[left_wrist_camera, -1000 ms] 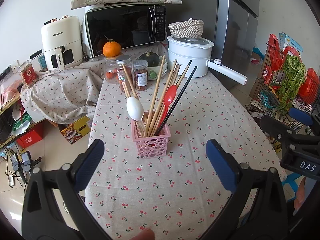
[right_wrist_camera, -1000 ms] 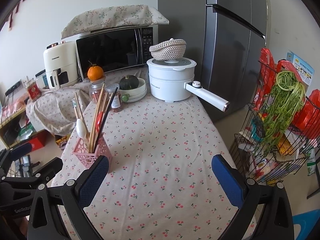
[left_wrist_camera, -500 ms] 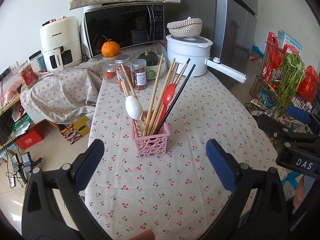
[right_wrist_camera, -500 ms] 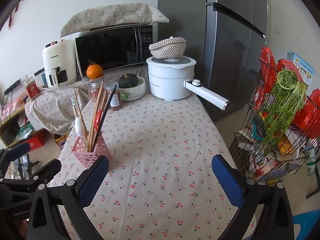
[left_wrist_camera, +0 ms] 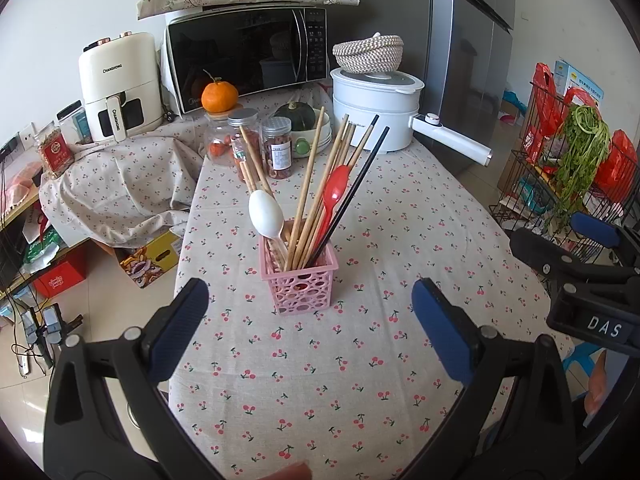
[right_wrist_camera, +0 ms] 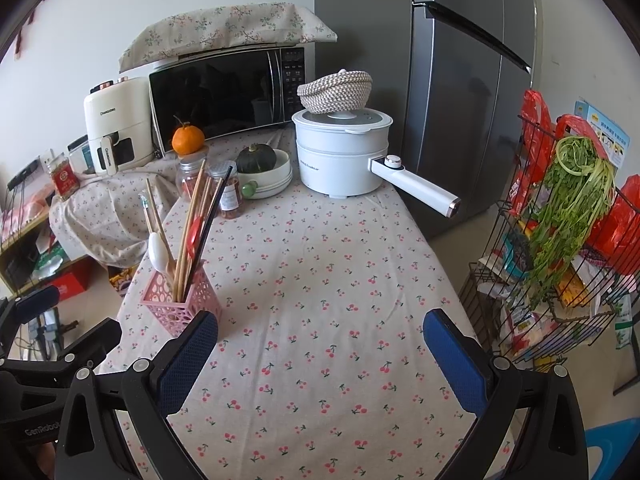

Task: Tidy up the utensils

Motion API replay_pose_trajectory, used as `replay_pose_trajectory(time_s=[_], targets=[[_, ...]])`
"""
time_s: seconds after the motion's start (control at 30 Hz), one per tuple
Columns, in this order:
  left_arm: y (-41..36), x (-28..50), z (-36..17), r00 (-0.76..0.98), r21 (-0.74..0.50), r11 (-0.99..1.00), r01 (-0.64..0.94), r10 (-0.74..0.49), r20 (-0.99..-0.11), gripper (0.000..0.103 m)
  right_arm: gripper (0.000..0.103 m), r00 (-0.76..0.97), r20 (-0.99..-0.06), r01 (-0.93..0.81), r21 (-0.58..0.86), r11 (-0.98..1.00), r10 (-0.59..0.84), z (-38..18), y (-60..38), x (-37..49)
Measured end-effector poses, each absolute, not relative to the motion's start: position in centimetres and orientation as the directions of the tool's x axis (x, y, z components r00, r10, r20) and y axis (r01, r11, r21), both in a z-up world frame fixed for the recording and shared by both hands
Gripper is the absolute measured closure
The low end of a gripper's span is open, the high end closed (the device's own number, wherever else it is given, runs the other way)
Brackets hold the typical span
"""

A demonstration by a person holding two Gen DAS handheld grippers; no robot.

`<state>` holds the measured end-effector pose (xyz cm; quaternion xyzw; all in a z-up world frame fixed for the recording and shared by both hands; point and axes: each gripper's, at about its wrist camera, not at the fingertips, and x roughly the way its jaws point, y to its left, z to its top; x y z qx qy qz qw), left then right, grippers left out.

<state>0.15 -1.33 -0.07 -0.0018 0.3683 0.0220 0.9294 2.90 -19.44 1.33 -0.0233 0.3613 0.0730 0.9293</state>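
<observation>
A pink perforated basket (left_wrist_camera: 299, 285) stands on the cherry-print tablecloth (left_wrist_camera: 360, 360). It holds a white spoon (left_wrist_camera: 265, 213), a red spoon (left_wrist_camera: 335, 189), wooden chopsticks (left_wrist_camera: 308, 184) and black chopsticks (left_wrist_camera: 352, 192), all upright and leaning. My left gripper (left_wrist_camera: 311, 330) is open and empty, just in front of the basket. My right gripper (right_wrist_camera: 320, 354) is open and empty over the bare cloth; the basket (right_wrist_camera: 176, 304) is at its left. The right gripper also shows at the right edge of the left wrist view (left_wrist_camera: 580, 256).
At the back of the table stand a white electric pot (left_wrist_camera: 376, 110) with a long handle, jars (left_wrist_camera: 276, 148), a bowl with a squash (left_wrist_camera: 298, 118), an orange (left_wrist_camera: 219, 97), a microwave (left_wrist_camera: 248, 56) and an air fryer (left_wrist_camera: 120, 88). A wire rack with greens (right_wrist_camera: 560, 240) stands right of the table.
Both grippers have drifted slightly toward the table; the basket sits a little nearer in the left wrist view. Both stay open and empty.
</observation>
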Motion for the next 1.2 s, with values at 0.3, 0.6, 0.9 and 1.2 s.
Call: replay_pose_trajectory(time_s=[0.3,0.6,0.9,1.2], targets=[[-1.52,0.17,-0.21,0.726,0.013,0.999,-0.038,0.036,-0.687,0.002,0.0,0.727,-0.676,-0.152,0.01,0.988,0.119,1.1,-19.39,2.93],[-1.61,0.15,-0.37,0.725,0.01,0.999,-0.037,0.034,-0.688,0.002,0.0,0.727,-0.676,-0.151,0.009,0.988,0.117,1.09,-19.41,2.96],[-1.51,0.22,-0.3,0.725,0.009,0.999,-0.038,0.034,-0.688,0.002,0.0,0.726,-0.677,-0.152,0.008,0.988,0.117,1.12,-19.43,2.99],[-1.83,0.04,-1.03,0.714,-0.002,1.0,-0.019,0.012,-0.7,0.002,0.0,0.724,-0.68,-0.152,0.009,0.988,0.118,0.78,-19.65,3.08]])
